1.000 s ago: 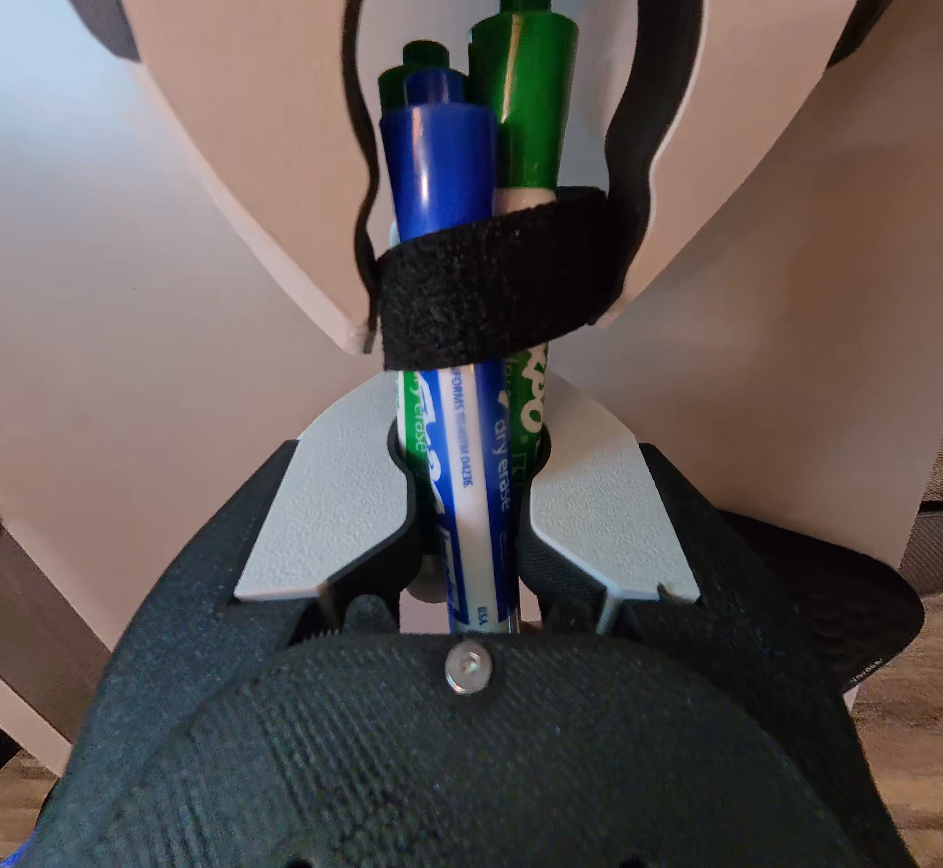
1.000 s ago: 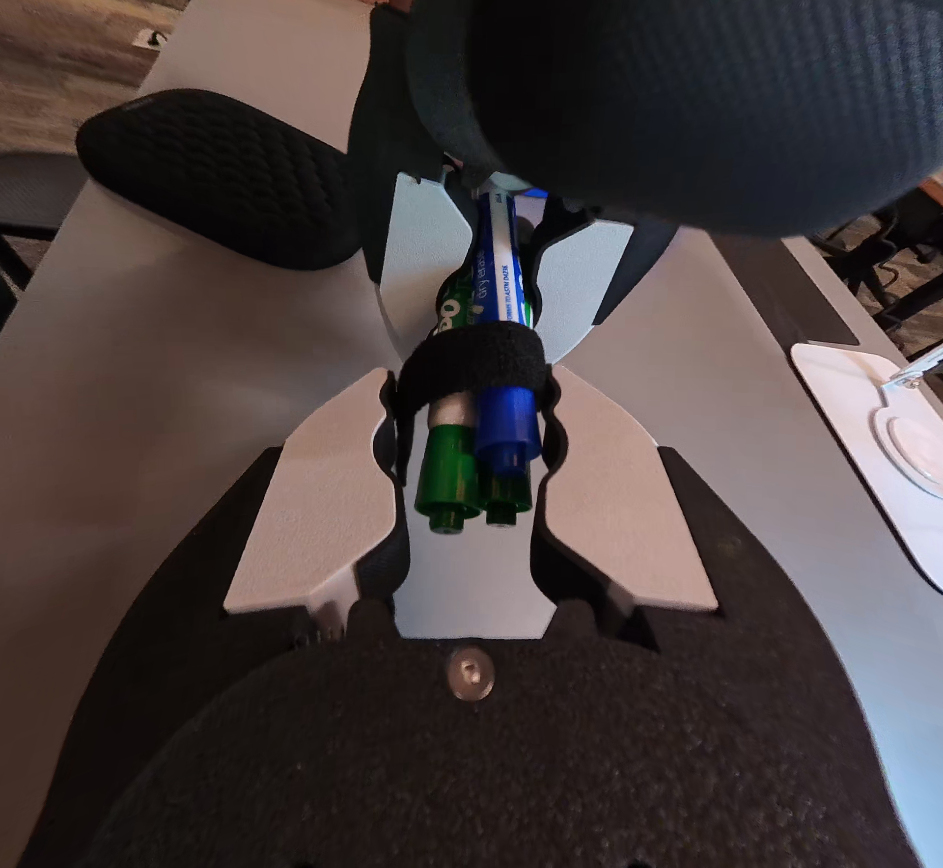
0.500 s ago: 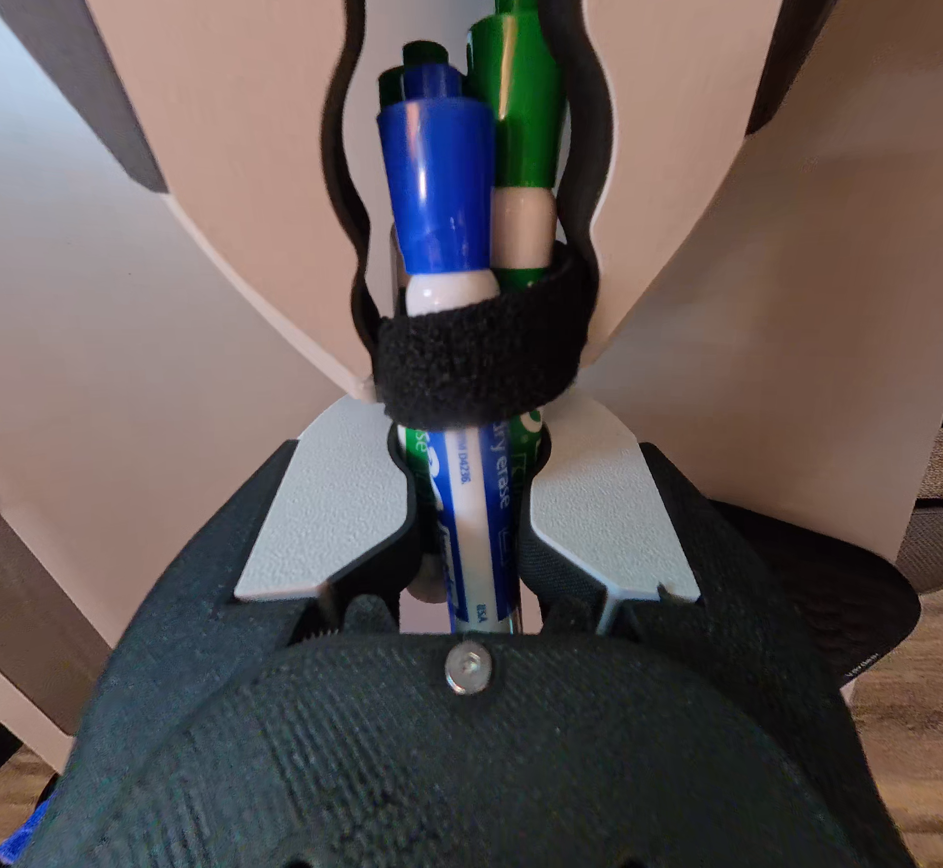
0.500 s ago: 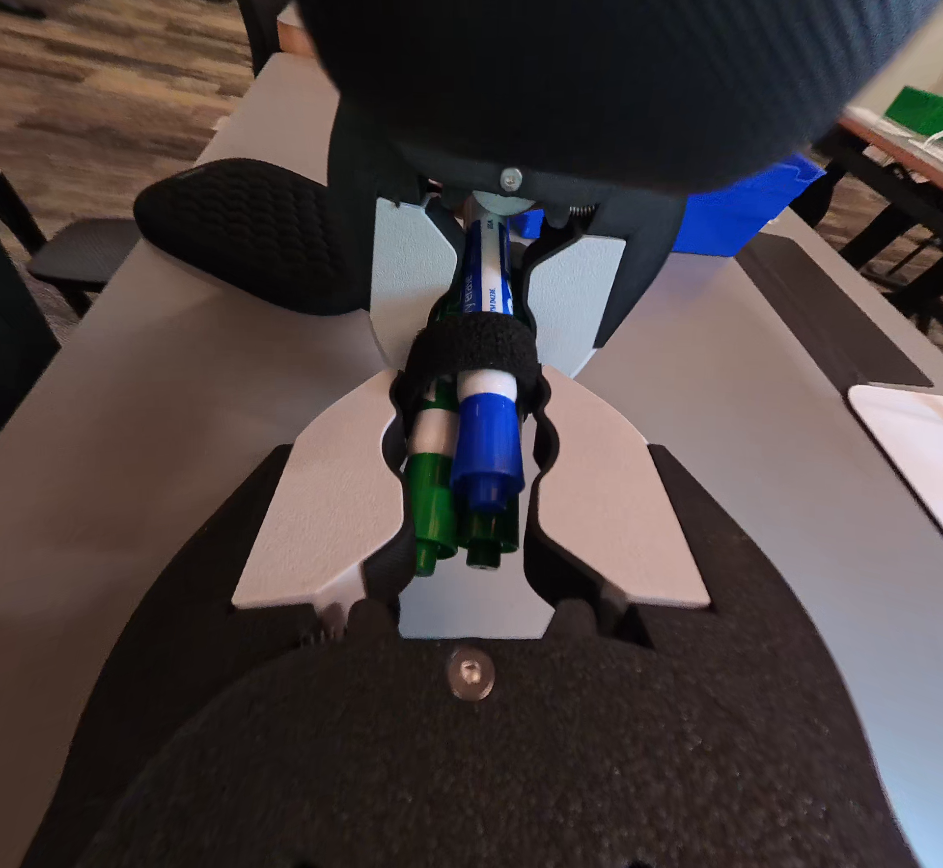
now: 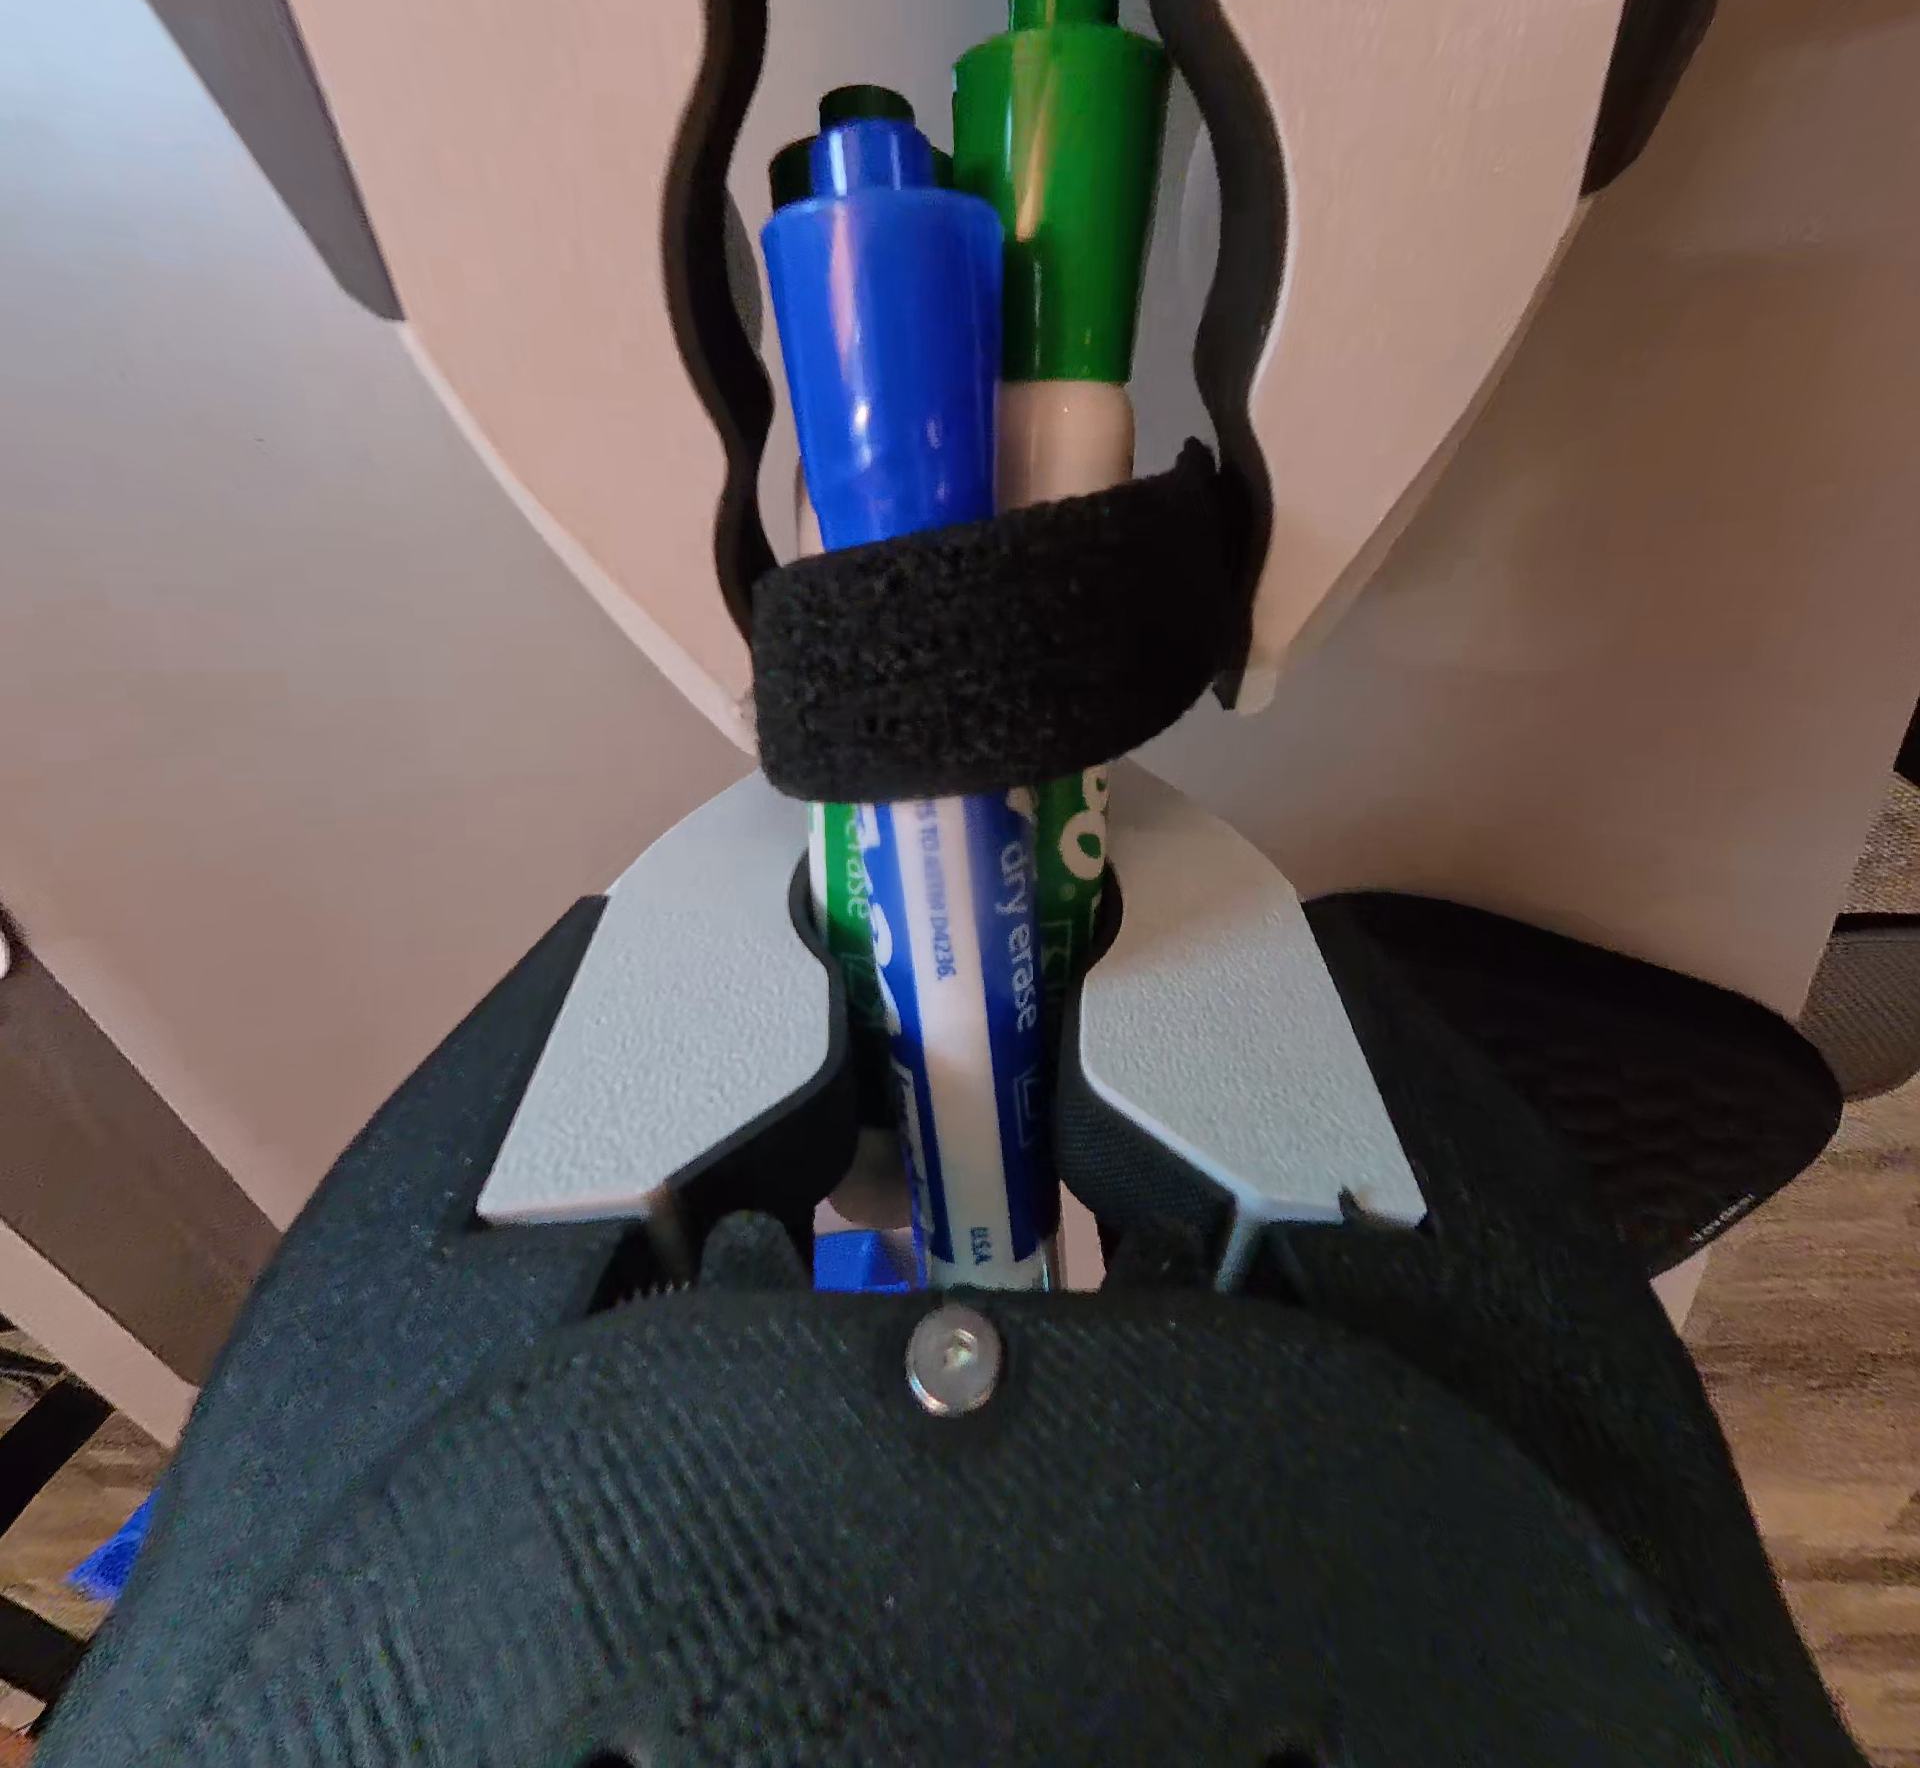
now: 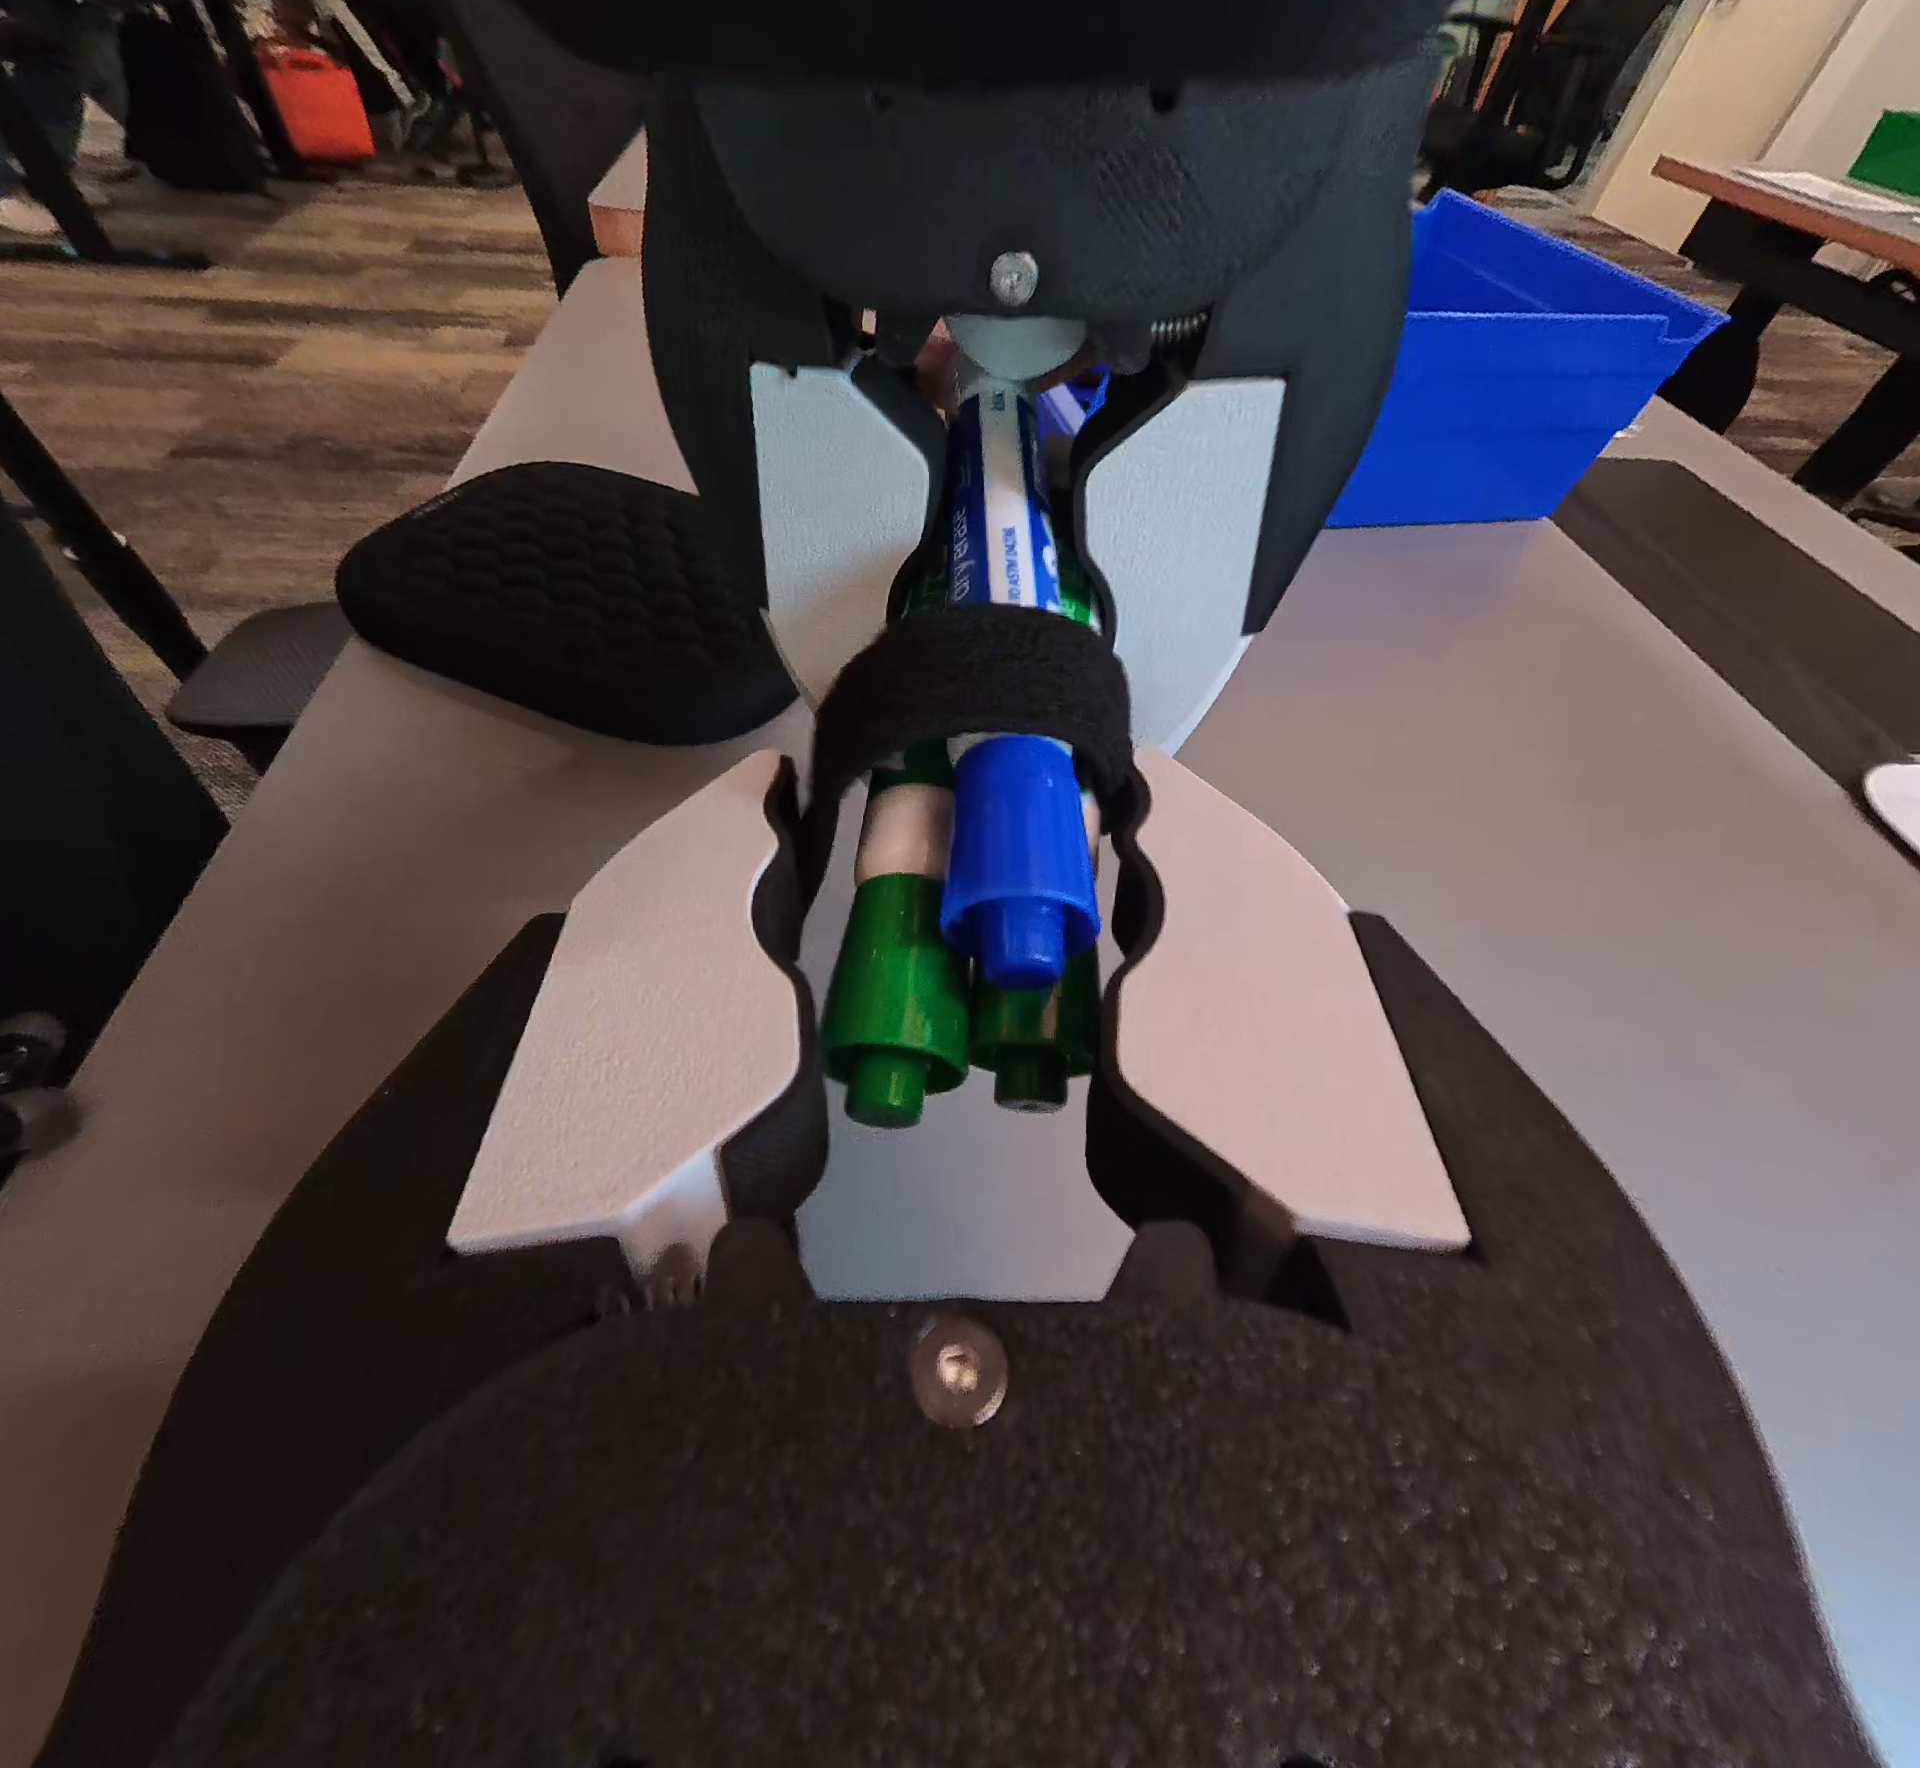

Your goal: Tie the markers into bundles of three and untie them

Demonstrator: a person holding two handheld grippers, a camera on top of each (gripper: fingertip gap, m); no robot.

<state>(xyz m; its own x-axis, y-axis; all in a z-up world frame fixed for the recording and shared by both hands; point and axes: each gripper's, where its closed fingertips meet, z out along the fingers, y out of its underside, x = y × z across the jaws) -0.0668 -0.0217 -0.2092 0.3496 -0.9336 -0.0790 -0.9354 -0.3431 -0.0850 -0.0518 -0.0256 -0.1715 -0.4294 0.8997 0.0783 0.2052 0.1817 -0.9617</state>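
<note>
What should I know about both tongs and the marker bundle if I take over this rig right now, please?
Left tongs: shut on the marker barrels, holding the bundle in the air above the table.
Right tongs: facing them, fingers either side of the cap end, tips at the black strap; no firm grip visible.
Bundle: one blue marker and two green markers, strap looped around them just below the caps.
Done: three markers tied.
Left: probably pull the strap off over the caps to untie; blue bin stands behind.
</note>
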